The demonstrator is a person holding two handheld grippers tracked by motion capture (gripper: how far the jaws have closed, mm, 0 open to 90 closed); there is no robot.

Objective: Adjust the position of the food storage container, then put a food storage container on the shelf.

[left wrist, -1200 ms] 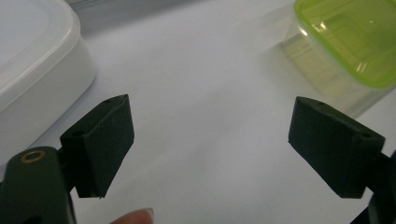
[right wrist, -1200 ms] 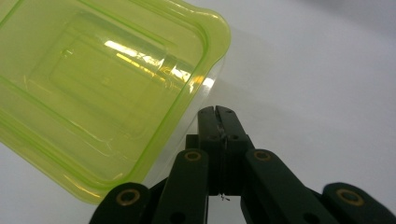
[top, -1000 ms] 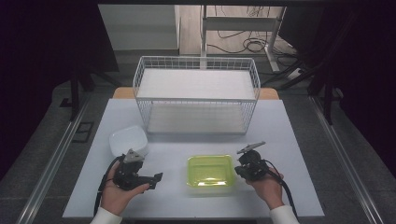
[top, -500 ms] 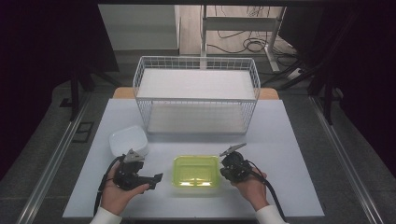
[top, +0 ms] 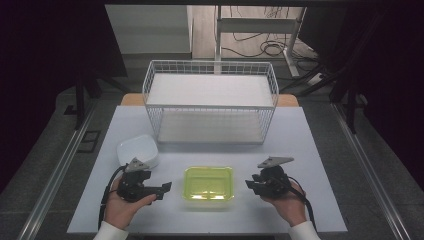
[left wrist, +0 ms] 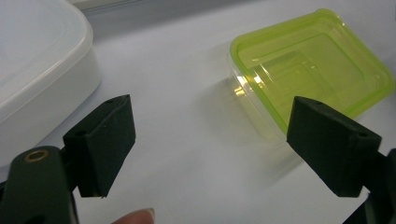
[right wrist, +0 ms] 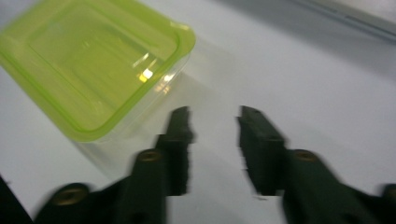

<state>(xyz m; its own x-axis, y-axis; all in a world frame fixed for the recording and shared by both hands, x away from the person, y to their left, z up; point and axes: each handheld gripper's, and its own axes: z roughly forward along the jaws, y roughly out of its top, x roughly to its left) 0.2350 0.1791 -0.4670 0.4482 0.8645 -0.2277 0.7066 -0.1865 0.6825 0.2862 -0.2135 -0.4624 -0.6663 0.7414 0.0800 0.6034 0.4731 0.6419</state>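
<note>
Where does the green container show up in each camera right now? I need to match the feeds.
High view: the green container sits low centre on the table, between the two grippers.
Left gripper view: green container at upper right, beyond the right-hand jaw.
Right gripper view: green container at upper left, left of the jaws.
Shared landmark: the container's bright green rim on the pale table.

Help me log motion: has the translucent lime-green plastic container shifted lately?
Yes. The lime-green plastic container slid leftward, judged against the white wire basket.
</note>
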